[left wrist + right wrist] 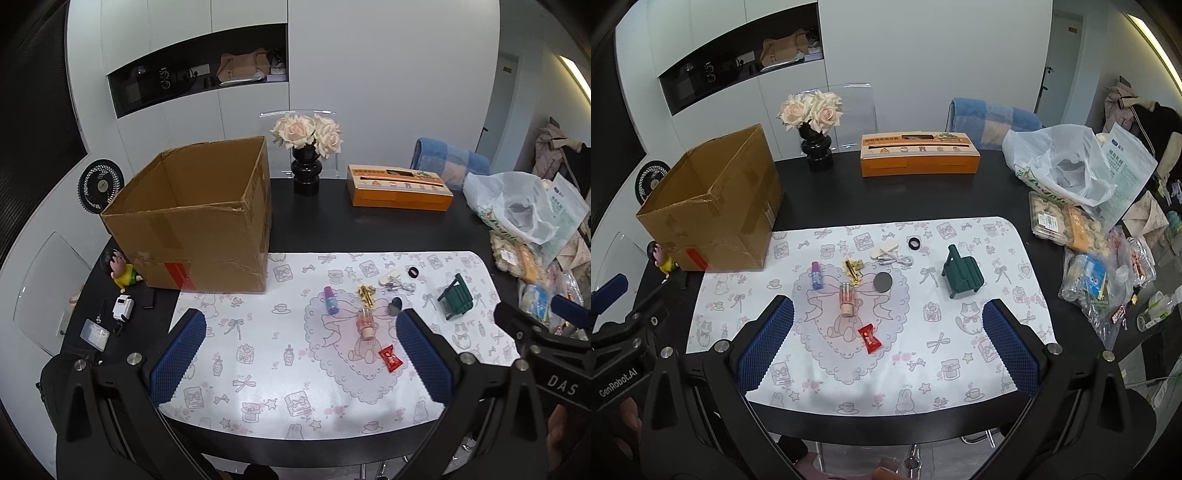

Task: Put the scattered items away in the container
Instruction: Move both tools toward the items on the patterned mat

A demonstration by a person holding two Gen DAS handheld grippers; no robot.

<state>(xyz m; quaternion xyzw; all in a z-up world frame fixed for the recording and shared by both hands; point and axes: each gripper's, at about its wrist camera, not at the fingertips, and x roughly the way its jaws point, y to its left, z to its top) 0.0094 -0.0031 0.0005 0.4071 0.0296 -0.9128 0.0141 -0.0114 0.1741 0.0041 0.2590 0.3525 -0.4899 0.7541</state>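
Both grippers, left gripper point(301, 354) and right gripper point(888, 343), hover above the patterned mat point(923, 369) with fingers spread wide, holding nothing. The red candy point(870, 338), pink bottle point(846, 301) and purple tube point(816, 279) lie on the mat; the cardboard box point(192, 221) stands open at the counter's left.

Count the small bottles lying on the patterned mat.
2: a purple bottle toward the cardboard box, and a pink clear-capped bottle at the heart's centre, above the red candy. None seems hidden.
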